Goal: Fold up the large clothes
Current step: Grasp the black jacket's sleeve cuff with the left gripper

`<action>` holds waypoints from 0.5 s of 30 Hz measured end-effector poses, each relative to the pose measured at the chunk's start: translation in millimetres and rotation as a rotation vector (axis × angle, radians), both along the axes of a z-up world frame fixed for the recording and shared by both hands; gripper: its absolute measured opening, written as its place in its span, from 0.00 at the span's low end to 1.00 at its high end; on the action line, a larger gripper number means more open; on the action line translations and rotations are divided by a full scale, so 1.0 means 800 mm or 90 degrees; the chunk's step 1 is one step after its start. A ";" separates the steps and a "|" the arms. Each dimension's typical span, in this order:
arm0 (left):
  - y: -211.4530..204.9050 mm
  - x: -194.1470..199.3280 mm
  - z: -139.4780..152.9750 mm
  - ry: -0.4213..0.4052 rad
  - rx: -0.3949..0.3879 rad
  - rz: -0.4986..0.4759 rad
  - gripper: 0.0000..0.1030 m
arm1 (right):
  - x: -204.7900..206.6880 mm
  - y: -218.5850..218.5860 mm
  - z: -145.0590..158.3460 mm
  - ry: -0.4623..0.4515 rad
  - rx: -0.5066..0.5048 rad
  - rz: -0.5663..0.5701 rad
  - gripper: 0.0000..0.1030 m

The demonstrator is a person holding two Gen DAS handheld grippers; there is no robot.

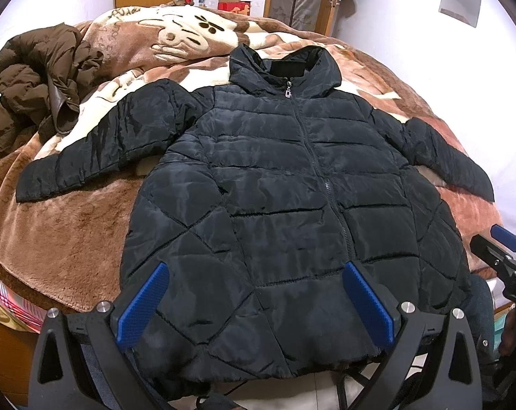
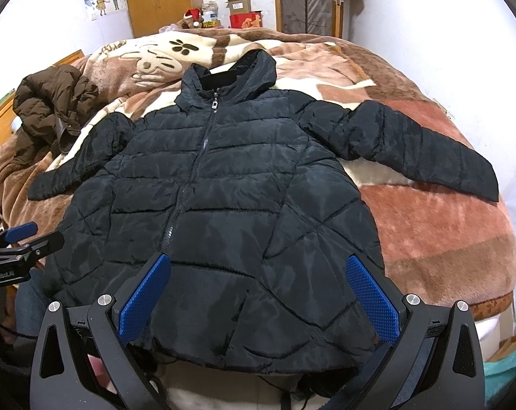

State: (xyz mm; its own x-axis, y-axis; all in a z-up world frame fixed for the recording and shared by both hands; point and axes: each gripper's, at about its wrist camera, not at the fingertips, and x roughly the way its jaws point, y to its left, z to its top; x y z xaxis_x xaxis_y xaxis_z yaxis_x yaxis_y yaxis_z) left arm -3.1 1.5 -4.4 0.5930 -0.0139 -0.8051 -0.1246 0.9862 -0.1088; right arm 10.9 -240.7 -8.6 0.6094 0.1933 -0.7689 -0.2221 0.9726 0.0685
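Observation:
A black quilted hooded jacket (image 1: 275, 198) lies flat and zipped on the bed, front up, both sleeves spread out to the sides. It also shows in the right wrist view (image 2: 217, 198). My left gripper (image 1: 254, 273) is open and empty, hovering over the jacket's hem. My right gripper (image 2: 258, 266) is open and empty, also over the hem, to the right of the left one. The right gripper shows at the right edge of the left wrist view (image 1: 497, 249). The left gripper shows at the left edge of the right wrist view (image 2: 29, 235).
A brown and cream plush blanket (image 1: 70, 239) covers the bed. A crumpled brown puffer coat (image 1: 39, 82) lies at the far left of the bed. Boxes (image 2: 240, 13) and a wooden door stand behind the bed's far end.

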 end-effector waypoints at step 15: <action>0.114 0.060 -0.020 -0.017 -0.022 0.104 1.00 | 0.083 0.050 0.006 -0.010 0.008 0.057 1.00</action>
State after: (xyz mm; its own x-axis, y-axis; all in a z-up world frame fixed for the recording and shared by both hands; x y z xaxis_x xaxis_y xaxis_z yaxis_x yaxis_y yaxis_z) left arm 44.5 92.4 -20.2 0.6101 0.0581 -0.7902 -0.2804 0.9486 -0.1468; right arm 77.7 -201.0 -3.8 0.6015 0.2581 -0.7561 -0.3101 0.9476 0.0768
